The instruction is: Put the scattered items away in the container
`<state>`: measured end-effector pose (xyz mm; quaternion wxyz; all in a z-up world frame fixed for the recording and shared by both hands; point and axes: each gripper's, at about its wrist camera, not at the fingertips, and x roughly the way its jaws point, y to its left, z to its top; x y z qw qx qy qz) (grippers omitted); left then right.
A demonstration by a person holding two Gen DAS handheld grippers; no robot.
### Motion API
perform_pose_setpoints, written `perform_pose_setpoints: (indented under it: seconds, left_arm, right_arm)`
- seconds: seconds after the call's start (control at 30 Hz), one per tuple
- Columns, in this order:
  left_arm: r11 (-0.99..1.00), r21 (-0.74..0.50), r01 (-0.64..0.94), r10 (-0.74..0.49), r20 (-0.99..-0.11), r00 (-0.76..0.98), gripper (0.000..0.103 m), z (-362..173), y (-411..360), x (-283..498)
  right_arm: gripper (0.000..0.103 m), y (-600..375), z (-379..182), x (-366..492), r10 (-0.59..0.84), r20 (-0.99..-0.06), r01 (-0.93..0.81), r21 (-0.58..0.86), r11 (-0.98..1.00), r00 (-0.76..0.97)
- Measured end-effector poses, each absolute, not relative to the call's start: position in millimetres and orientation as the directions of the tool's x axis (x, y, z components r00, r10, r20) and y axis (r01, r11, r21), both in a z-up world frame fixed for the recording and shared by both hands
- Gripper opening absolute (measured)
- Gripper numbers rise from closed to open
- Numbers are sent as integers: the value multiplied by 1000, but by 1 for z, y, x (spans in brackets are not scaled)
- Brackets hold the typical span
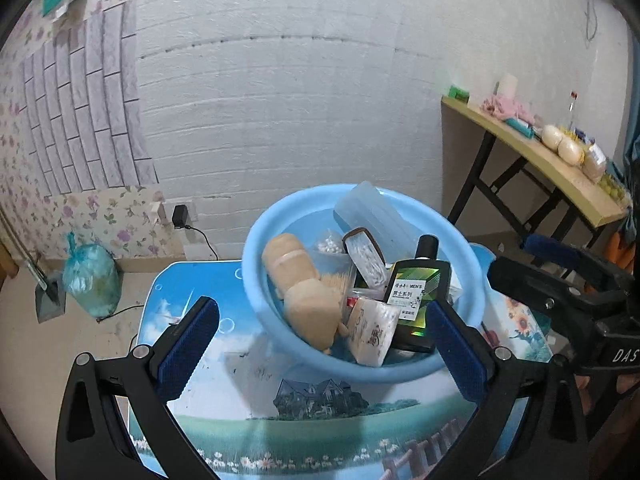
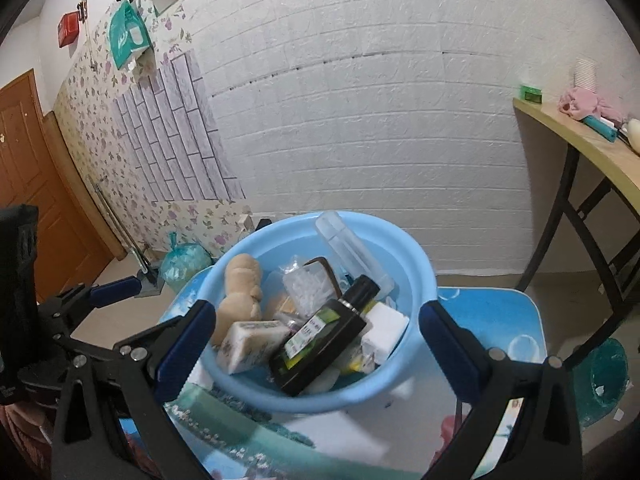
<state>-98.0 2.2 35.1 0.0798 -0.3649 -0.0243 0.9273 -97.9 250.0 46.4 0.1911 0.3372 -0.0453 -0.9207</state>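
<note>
The blue basin (image 1: 256,240) sits near the far edge of the surface (image 1: 224,364), and we see it packed: a dark bottle (image 1: 416,304) leans against its near wall beside a white pack (image 1: 372,330), with two tan rolls (image 1: 298,280) to the left and a clear box (image 1: 374,210) propped on the far rim. Our left hand-held gripper (image 1: 320,350) hangs at the near rim, jaws spread wide and empty. Our right hand-held gripper (image 2: 316,346) also gapes wide, holding nothing. A side table (image 1: 560,176) stands against the white wall.
</note>
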Motion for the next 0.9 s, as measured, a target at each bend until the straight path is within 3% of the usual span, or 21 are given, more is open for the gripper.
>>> perform_pose_setpoints:
  seconds: [0.3, 0.77, 0.9]
  left_arm:
    - [-988, -67, -138, 148, -654, -742, 103, 41, -1, -70]
    - [-973, -134, -190, 231, -628, -743, 103, 53, -2, -45]
    - [-978, -106, -182, 208, -629, -749, 103, 54, 1, -42]
  right_arm:
    - [103, 241, 47, -64, -371, -607, 339, 173, -925, -703]
    - [103, 247, 45, -41, -372, -610, 336, 178, -925, -700]
    - [103, 247, 45, -40, -373, -612, 333, 184, -925, -697]
